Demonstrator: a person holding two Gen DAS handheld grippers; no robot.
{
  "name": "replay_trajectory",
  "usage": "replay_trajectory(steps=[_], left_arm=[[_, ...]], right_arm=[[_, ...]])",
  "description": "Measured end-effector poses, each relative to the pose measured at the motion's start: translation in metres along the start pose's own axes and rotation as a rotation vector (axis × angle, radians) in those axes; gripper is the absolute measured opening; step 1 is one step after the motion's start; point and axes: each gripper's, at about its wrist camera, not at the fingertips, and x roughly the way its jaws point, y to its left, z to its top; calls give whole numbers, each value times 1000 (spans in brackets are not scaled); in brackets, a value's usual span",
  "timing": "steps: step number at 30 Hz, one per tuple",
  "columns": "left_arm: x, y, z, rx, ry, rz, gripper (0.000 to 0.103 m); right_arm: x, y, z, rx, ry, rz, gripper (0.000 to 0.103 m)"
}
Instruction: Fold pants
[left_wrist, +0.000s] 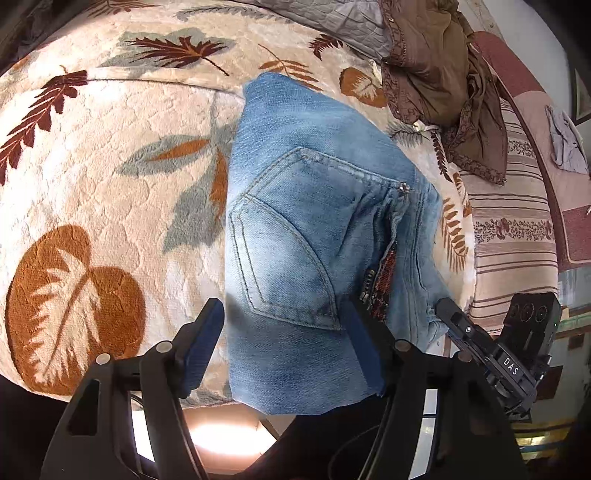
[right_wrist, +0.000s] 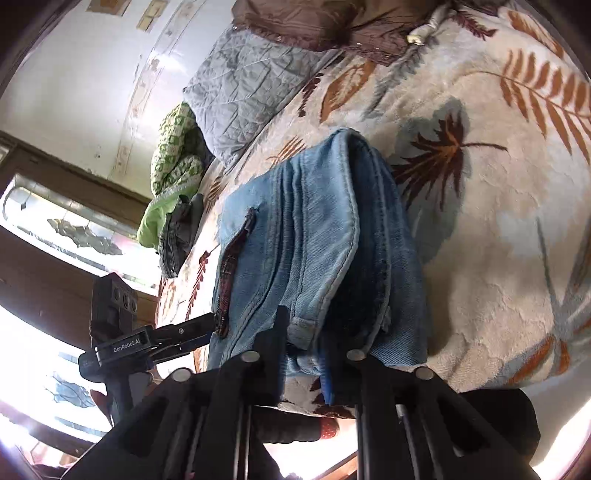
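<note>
Light blue jeans (left_wrist: 314, 236) lie folded on a cream leaf-patterned blanket (left_wrist: 110, 184), back pocket up. My left gripper (left_wrist: 284, 343) is open, its fingers standing on either side of the jeans' near edge, not clamping it. My right gripper (right_wrist: 314, 354) is shut on the waistband edge of the jeans (right_wrist: 325, 240); denim bunches between its fingers. In the left wrist view the right gripper (left_wrist: 454, 317) shows at the jeans' right corner. In the right wrist view the left gripper (right_wrist: 192, 328) shows at the jeans' left edge.
A brown garment (left_wrist: 443, 74) and a grey quilted pillow (right_wrist: 251, 85) lie at the far side of the bed. A green patterned cloth (right_wrist: 173, 158) is beside the pillow. A striped pink blanket (left_wrist: 517, 221) covers the bed's right side. The bed edge is just below the grippers.
</note>
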Motion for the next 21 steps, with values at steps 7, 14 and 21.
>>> replay_trajectory(steps=[7,14,21], left_arm=[[23,-15,-11,76,10,46,79],[5,-2,-13,90,17,-17,78],[-26,-12,37,89,-130,3,78]], right_arm=[[-12,14,2,-203,-45,-201,13],[-14,-8,4,-116,-44,-160,26],[-35,-17,54,-7,-170,-75,48]])
